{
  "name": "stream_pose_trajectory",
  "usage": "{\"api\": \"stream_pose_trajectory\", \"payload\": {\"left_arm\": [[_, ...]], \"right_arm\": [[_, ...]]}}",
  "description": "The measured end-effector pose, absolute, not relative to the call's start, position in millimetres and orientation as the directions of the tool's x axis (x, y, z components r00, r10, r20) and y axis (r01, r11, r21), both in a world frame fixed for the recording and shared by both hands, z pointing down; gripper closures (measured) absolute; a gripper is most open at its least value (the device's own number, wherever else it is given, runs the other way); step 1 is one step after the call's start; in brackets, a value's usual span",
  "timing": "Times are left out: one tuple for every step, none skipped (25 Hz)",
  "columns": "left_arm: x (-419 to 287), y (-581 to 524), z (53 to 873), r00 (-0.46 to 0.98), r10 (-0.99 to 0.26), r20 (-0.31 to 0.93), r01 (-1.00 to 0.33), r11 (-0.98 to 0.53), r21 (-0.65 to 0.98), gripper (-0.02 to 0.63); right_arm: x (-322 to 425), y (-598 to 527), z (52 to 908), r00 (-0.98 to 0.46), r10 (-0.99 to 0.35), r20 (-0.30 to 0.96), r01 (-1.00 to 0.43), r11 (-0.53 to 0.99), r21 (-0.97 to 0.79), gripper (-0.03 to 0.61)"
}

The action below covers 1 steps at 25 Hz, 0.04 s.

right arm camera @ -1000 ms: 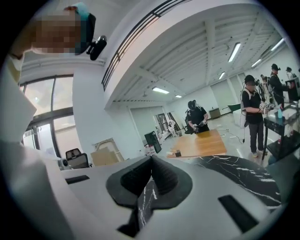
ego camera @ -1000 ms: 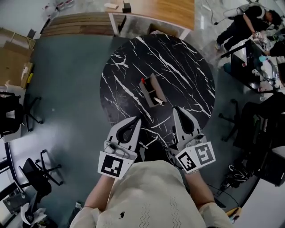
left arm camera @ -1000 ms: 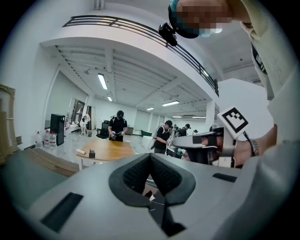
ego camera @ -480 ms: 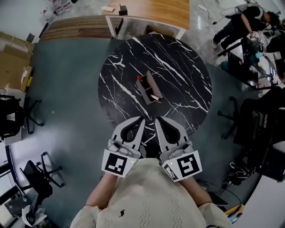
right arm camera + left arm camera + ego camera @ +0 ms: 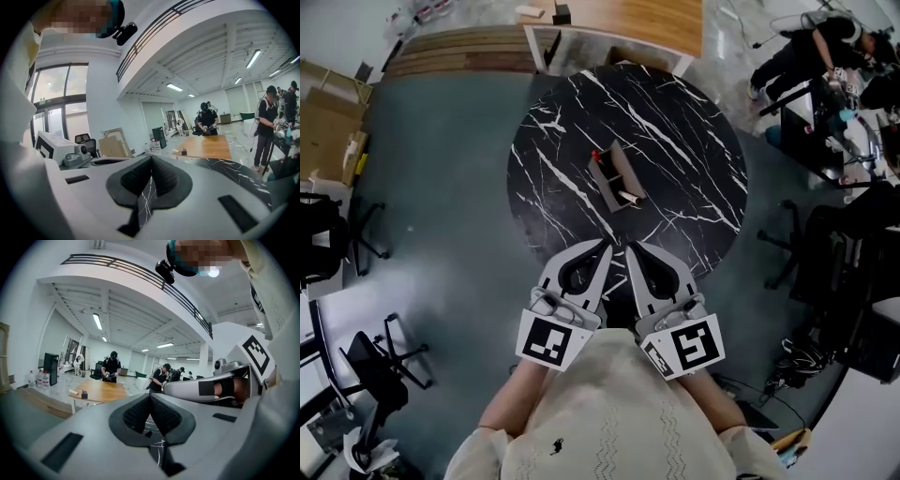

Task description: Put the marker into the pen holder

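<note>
I am holding my left fingers [image 5: 133, 414] closed on nothing at the tabletop's [image 5: 694, 159] near edge, my right fingers [image 5: 164, 180] likewise. Mid-tabletop, the marker [image 5: 628, 197] is sitting in the pen holder [image 5: 607, 183], mostly hidden, only its white end showing.

Head view: near rim of table [image 5: 694, 122] hidden behind my left gripper [image 5: 604, 247] and right gripper [image 5: 631, 249]. My hands covered by their marker cubes. Pen holder [image 5: 614, 178] too small for me to make out compartments. Red bit [image 5: 594, 156] at its far end, white bit [image 5: 628, 197] at its near end: can't tell what either is. Both gripper views: own jaws block most of table, only marble sliver shows between them; pen holder hidden. Person [image 5: 811, 47] at far right too small to tell what they do.
</note>
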State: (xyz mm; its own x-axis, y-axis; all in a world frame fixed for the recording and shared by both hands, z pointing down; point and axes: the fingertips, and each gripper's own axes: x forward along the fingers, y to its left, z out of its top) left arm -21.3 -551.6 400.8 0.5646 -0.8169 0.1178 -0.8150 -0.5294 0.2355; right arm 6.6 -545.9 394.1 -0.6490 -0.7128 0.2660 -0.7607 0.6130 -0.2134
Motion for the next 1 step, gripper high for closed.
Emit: {"api": "stream_pose_trajectory", "payload": {"left_arm": [[-21.9,-551.9,400.5,0.564,-0.817,0.116,-0.815,-0.53,0.233,0.606]], "right_arm": [[7.0,-546.9,394.7,-0.647,-0.715,0.266,-0.763,0.611,-0.211,0.561]]}}
